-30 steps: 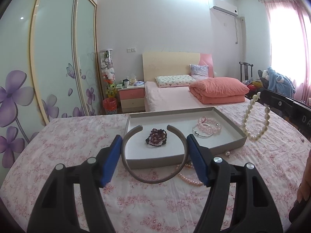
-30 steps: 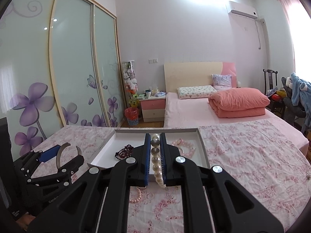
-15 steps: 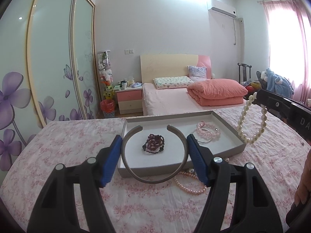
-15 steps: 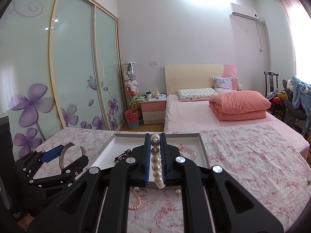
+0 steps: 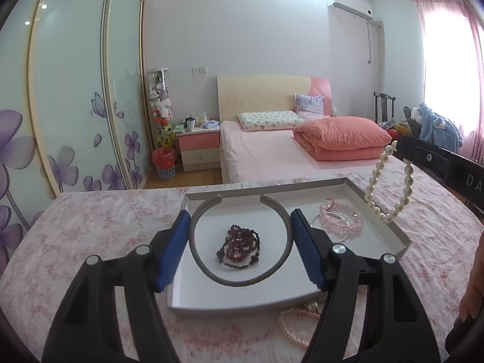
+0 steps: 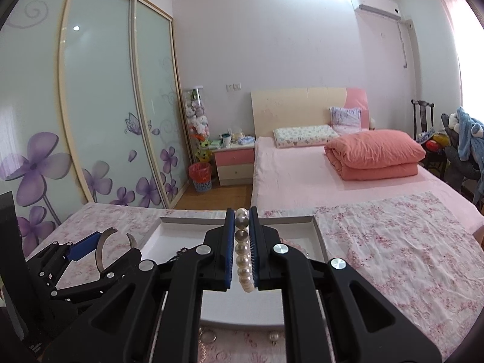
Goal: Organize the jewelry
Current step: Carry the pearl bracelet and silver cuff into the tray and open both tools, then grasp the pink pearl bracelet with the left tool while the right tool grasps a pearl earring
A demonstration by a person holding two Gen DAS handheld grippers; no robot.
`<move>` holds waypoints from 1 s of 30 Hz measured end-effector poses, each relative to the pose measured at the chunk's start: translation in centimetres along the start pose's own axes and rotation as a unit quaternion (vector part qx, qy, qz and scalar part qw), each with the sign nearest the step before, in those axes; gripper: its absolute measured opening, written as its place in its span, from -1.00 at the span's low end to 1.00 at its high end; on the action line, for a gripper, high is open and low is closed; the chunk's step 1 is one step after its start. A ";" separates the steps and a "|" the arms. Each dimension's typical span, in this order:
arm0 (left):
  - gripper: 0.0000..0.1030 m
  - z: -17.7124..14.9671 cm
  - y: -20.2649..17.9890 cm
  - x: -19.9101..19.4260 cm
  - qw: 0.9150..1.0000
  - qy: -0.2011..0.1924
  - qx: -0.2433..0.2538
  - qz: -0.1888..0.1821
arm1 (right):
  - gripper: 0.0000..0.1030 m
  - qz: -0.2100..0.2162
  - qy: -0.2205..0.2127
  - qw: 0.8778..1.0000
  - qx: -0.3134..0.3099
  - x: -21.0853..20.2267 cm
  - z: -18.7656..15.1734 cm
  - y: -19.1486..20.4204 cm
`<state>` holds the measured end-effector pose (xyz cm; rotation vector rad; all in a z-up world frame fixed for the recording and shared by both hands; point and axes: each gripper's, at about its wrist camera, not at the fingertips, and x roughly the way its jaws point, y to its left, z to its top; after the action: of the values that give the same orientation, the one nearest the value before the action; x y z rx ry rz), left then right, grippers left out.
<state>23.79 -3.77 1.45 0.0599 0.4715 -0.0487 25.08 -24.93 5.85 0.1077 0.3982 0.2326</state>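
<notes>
The left gripper point(image 5: 240, 239) has its jaws clamped across a grey open bangle point(image 5: 242, 279), holding them fairly wide apart. The right gripper point(image 6: 241, 251) has its jaws pressed together on a pearl bracelet point(image 6: 243, 264), whose loop hangs free below them in the left view. Over the last second both grippers have moved forward, so the bangle now hovers over the tray point(image 5: 402, 239) instead of short of its near wall, above the dark red beads point(image 5: 239, 246). The pearls hang at the tray's right wall. Both pieces look ready to be set down inside. A pink necklace point(image 5: 292, 326) waits on the flowered desk point(image 5: 99, 220).
</notes>
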 end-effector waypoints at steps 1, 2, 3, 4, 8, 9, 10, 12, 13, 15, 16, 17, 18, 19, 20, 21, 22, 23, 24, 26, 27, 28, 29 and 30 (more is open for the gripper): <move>0.28 0.1 0.0 0.6 1.000 0.004 0.000 -0.001 | -0.80 0.001 0.009 1.000 0.003 0.9 0.0 -0.1; 0.28 0.1 0.0 1.6 1.000 0.012 -0.002 -0.002 | -0.80 0.002 0.016 1.000 0.006 1.5 -0.1 -0.2; 0.28 0.1 0.1 2.1 1.000 0.016 -0.003 -0.002 | -0.80 0.003 0.023 1.000 0.008 2.2 -0.2 -0.4; 0.28 0.0 0.1 3.0 1.000 0.024 -0.004 -0.003 | -0.80 0.003 0.033 0.999 0.010 3.1 -0.4 -0.5; 0.28 -0.1 0.1 5.5 0.999 0.048 -0.012 -0.004 | -0.80 0.005 0.061 0.998 0.022 5.9 -1.1 -0.7; 0.28 -0.2 0.2 6.1 0.999 0.052 -0.014 -0.003 | -0.80 0.005 0.065 0.998 0.024 6.2 -1.3 -0.7; 0.28 -0.3 0.3 6.4 0.998 0.054 -0.014 -0.002 | -0.80 0.004 0.070 0.997 0.027 6.7 -1.5 -0.8; 0.28 -0.3 0.4 7.2 0.998 0.059 -0.015 0.000 | -0.80 0.003 0.076 0.997 0.030 7.3 -1.6 -1.0; 0.28 -0.3 0.3 7.5 0.998 0.060 -0.014 0.000 | -0.80 0.003 0.080 0.996 0.032 7.7 -1.7 -1.1; 0.28 -0.3 0.2 8.0 0.998 0.061 -0.013 0.001 | -0.80 0.002 0.084 0.996 0.036 8.1 -1.8 -1.2; 0.28 -0.2 0.1 8.2 0.998 0.061 -0.012 0.001 | -0.80 0.002 0.087 0.996 0.038 8.3 -1.8 -1.3; 0.28 -0.2 0.1 8.4 0.998 0.061 -0.011 0.002 | -0.80 0.003 0.089 0.995 0.042 8.5 -1.8 -1.5; 0.28 -0.2 0.1 8.6 0.998 0.062 -0.009 0.003 | -0.80 0.005 0.092 0.995 0.043 8.8 -1.8 -1.6; 0.30 -0.1 0.1 8.9 0.998 0.063 -0.010 0.005 | -0.79 0.006 0.096 0.994 0.045 9.0 -1.8 -1.7; 0.30 0.0 0.1 9.1 0.998 0.064 -0.010 0.006 | -0.77 0.004 0.097 0.994 0.046 9.1 -1.8 -1.6; 0.29 0.1 0.2 9.2 0.998 0.062 -0.012 0.007 | -0.75 0.002 0.095 0.994 0.047 9.0 -1.7 -1.7; 0.30 0.2 0.2 9.1 0.998 0.060 -0.013 0.008 | -0.64 0.002 0.093 0.995 0.047 8.8 -1.7 -1.7; 0.30 0.4 0.4 9.1 0.998 0.058 -0.014 0.007 | -0.48 0.001 0.089 0.995 0.047 8.5 -1.6 -1.8; 0.30 0.6 0.5 8.9 0.998 0.055 -0.016 0.006 | -0.41 -0.001 0.087 0.995 0.048 8.5 -1.6 -1.9; 0.30 0.9 1.0 8.6 0.999 0.048 -0.018 0.010 | -0.36 -0.006 0.082 0.995 0.051 8.0 -1.5 -2.2; 0.30 1.1 1.2 8.3 0.999 0.045 -0.021 0.012 | -0.36 -0.006 0.082 0.995 0.053 7.9 -1.5 -2.3; 0.30 1.2 1.3 8.1 0.999 0.044 -0.023 0.014 | -0.36 -0.006 0.082 0.995 0.055 7.7 -1.5 -2.4; 0.30 1.3 1.7 7.9 0.999 0.042 -0.027 0.017 | -0.36 -0.007 0.081 0.995 0.056 7.5 -1.5 -2.4; 0.30 1.4 1.9 7.6 0.999 0.041 -0.029 0.021 | -0.36 -0.008 0.080 0.995 0.057 7.3 -1.4 -2.5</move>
<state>31.25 -2.24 -0.68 0.0151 0.5527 0.0082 31.58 -25.45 1.44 0.1979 0.5715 0.2038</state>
